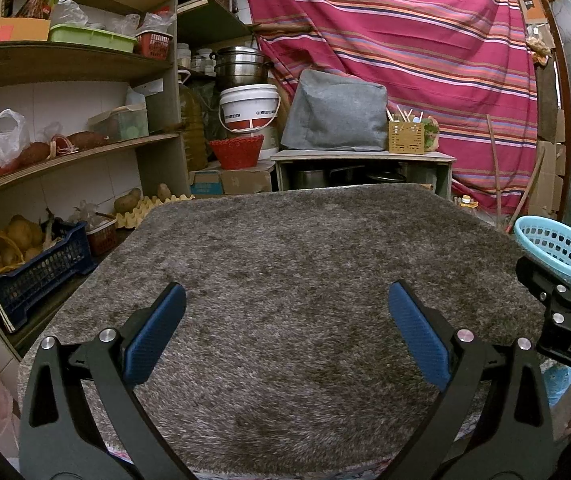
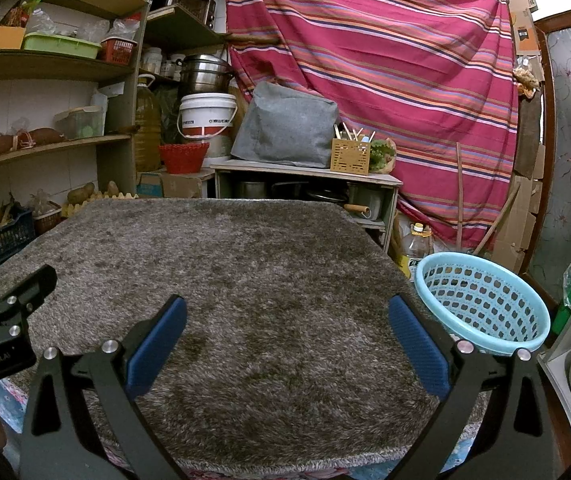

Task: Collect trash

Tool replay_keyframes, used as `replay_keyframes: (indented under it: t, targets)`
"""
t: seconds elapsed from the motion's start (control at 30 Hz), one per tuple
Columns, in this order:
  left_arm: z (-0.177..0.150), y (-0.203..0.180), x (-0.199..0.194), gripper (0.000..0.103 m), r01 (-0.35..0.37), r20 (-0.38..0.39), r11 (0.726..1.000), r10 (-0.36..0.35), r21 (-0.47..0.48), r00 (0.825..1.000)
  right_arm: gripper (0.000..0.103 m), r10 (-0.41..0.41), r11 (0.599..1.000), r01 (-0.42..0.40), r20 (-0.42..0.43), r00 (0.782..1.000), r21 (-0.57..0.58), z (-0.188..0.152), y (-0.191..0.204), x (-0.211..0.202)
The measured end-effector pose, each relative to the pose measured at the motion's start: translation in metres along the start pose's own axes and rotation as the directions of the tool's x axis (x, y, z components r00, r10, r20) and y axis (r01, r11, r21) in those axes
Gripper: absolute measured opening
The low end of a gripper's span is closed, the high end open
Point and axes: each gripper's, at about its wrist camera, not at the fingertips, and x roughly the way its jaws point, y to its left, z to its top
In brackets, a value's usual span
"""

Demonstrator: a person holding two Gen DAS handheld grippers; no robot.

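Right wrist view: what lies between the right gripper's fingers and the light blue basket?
Only bare grey shag rug. The right gripper hangs open over it, and the light blue basket sits at the rug's right edge; no trash shows.

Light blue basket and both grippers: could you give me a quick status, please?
Left gripper open, empty. Right gripper open, empty. Light blue basket at the grey rug's right edge. No trash visible on rug.

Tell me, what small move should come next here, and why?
Probably pause and look around for trash before reaching. Both the left gripper and right gripper are open and hold nothing, the grey rug shows no litter, and the blue basket at its right edge looks empty.
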Motion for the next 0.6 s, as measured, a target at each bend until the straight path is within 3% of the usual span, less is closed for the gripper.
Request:
replay_keyframes:
  t: [0.6]
  targets:
    - [0.0003, 0.0008, -0.0001, 0.098, 0.002, -0.002, 1.0, -0.002, 0.002, 1.0, 0.099, 0.002, 1.0, -0.002, -0.002, 1.0, -0.001, -0.0007, 0.002, 0.0005]
